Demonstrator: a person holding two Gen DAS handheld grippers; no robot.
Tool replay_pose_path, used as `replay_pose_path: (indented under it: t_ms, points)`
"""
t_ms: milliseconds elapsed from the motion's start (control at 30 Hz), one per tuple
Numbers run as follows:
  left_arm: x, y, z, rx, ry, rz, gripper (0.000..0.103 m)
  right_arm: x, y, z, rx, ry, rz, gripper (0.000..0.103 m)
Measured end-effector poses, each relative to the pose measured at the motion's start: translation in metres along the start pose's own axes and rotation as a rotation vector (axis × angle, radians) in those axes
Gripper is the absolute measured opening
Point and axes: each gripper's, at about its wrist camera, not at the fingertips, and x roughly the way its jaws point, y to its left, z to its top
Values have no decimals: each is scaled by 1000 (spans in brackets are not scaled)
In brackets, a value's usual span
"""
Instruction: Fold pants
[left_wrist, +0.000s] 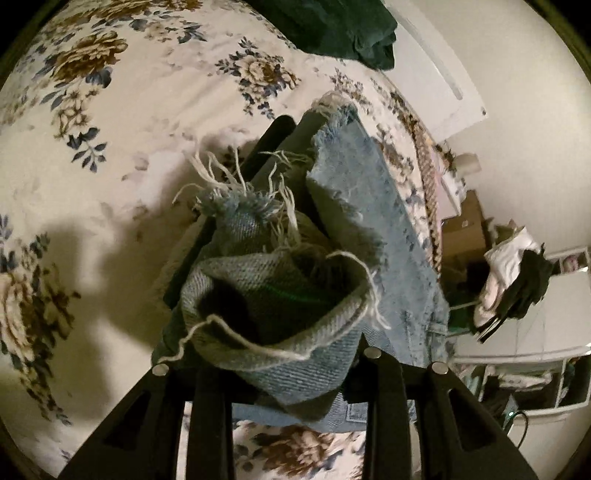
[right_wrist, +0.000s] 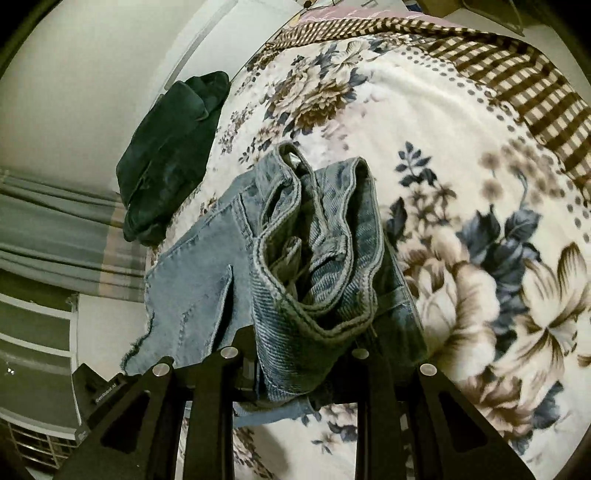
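Observation:
The pants are light blue jeans with frayed hems. In the left wrist view my left gripper (left_wrist: 291, 192) is shut on a bunched frayed leg end of the jeans (left_wrist: 266, 295), held above the floral bedspread (left_wrist: 122, 122); the fabric hides most of the fingers. In the right wrist view my right gripper (right_wrist: 314, 236) is shut on the folded waistband of the jeans (right_wrist: 325, 258), lifted over the bedspread (right_wrist: 443, 155). The cloth drapes over both fingers and hangs to the left.
Dark green folded clothing (right_wrist: 170, 155) lies at the bed's edge by the wall, and shows in the left wrist view (left_wrist: 340, 29). A brown checked blanket (right_wrist: 517, 81) lies at the bed's far side. White shelving (left_wrist: 524, 369) with piled clothes stands beyond the bed.

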Motion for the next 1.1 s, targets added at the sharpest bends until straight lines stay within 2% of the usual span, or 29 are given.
replay_pose_path:
  t_ms: [33, 100, 133, 167, 233, 267, 333, 400, 467, 567, 667, 800, 1100]
  points:
    - [0, -1, -1, 11, 7, 19, 31, 1, 0, -2, -10, 12, -21, 29]
    - [-3, -3, -4, 36, 16, 55, 35, 4, 1, -5, -23, 36, -75, 39]
    - [-6, -7, -6, 63, 15, 101, 38, 4, 2, -6, -30, 46, -108, 48]
    - [-10, -14, -9, 99, 8, 157, 40, 3, 3, -7, -41, 53, -134, 62]
    - [-18, -25, -13, 164, -8, 238, 50, -5, 9, -10, -79, 50, -184, 77]
    - [-25, -33, -16, 212, -25, 291, 53, -10, 15, -11, -109, 41, -212, 81]
    - [-35, -43, -21, 280, -64, 363, 67, -24, 31, -15, -197, 10, -298, 88]
    - [-47, -52, -26, 332, -114, 397, 71, -36, 50, -18, -279, -21, -386, 98]
    - [-62, -62, -32, 395, -180, 433, 77, -48, 71, -25, -365, -56, -475, 101]
    - [-79, -74, -37, 451, -216, 470, 78, -68, 101, -37, -469, -112, -586, 103]
    - [-98, -88, -46, 488, -231, 488, 78, -89, 122, -45, -508, -148, -628, 103]
    - [-128, -107, -62, 535, -273, 506, 78, -128, 147, -62, -531, -197, -640, 103]
    - [-221, -138, -121, 583, -356, 446, 78, -240, 193, -116, -573, -312, -593, 103]
